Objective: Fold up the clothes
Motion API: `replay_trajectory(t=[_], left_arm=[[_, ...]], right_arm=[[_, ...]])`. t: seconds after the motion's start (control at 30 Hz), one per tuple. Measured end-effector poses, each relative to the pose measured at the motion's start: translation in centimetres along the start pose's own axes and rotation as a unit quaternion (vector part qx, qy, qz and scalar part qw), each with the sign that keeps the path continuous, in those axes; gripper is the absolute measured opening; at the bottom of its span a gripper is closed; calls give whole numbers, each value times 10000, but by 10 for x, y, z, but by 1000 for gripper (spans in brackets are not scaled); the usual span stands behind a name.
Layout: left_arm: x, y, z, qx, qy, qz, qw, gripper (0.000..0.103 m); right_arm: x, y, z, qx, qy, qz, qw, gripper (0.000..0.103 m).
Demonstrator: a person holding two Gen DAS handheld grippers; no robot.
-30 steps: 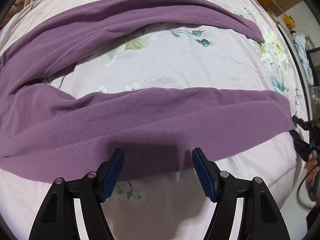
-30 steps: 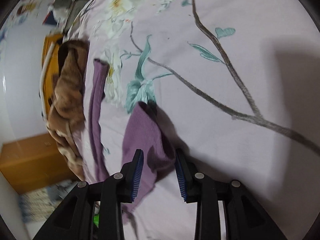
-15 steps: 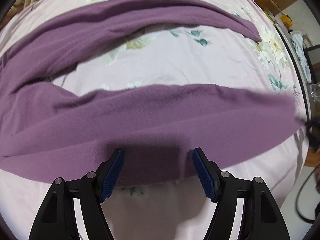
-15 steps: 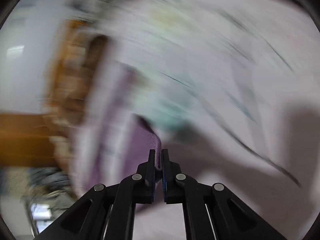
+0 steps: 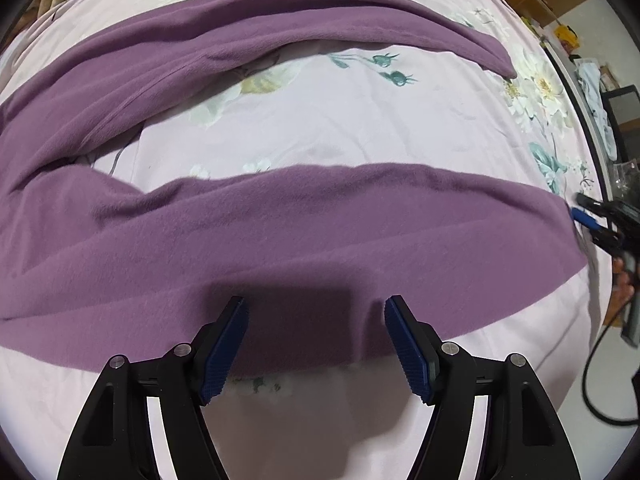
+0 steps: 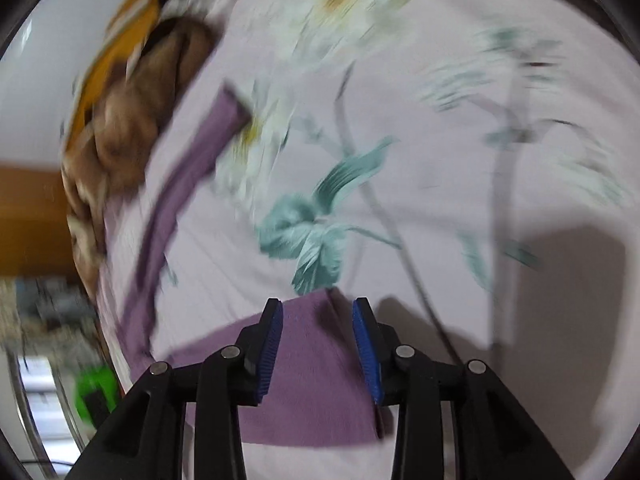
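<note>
Purple fleece trousers (image 5: 304,232) lie spread on a pale pink floral bedsheet (image 5: 320,128), one leg near and one leg (image 5: 280,20) farther back. My left gripper (image 5: 316,340) hovers open over the near leg's lower edge, nothing between its blue pads. At the right edge of the left wrist view, the right gripper (image 5: 592,220) sits at the near leg's cuff. In the right wrist view my right gripper (image 6: 318,344) has its jaws opening; the purple cuff (image 6: 312,380) lies flat between the pads without being pressed. The far leg's cuff (image 6: 224,116) shows at upper left.
A brown fuzzy blanket (image 6: 132,128) is heaped at the bed's far edge beside something orange (image 6: 116,52). A wooden cabinet (image 6: 28,220) stands beyond the bed. A cable (image 5: 596,384) and a person's fingers (image 5: 622,284) are at the bed's right side.
The right gripper closed on the near leg's cuff, pulled it along the bed so the leg straightened, then spread its jaws, leaving the cuff flat. The left gripper stayed put.
</note>
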State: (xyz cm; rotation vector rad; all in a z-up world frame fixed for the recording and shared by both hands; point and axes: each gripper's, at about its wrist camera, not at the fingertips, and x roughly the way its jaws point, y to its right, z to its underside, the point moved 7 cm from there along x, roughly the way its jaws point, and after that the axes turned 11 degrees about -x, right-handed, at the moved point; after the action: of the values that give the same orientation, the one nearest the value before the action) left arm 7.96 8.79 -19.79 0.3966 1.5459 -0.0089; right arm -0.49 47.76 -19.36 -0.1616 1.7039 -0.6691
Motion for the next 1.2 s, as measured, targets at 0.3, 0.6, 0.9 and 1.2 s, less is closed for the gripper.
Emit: replay_trajectory(t=[0.3, 0.6, 0.9, 1.2], left_arm=[[6, 5, -5, 134, -67, -31, 9999, 72], [8, 14, -7, 351, -149, -45, 9993, 72], [3, 26, -18, 457, -42, -18, 9989, 72], [-2, 3, -13, 228, 85, -82, 9997, 72]], right_arm=[[-18, -9, -30, -547, 461, 625, 9955, 2], [-37, -24, -24, -1371, 416, 2085, 9675, 4], [-30, -99, -5, -2146, 437, 2317, 9478, 4], [8, -167, 20, -2724, 243, 1989, 9411, 4]])
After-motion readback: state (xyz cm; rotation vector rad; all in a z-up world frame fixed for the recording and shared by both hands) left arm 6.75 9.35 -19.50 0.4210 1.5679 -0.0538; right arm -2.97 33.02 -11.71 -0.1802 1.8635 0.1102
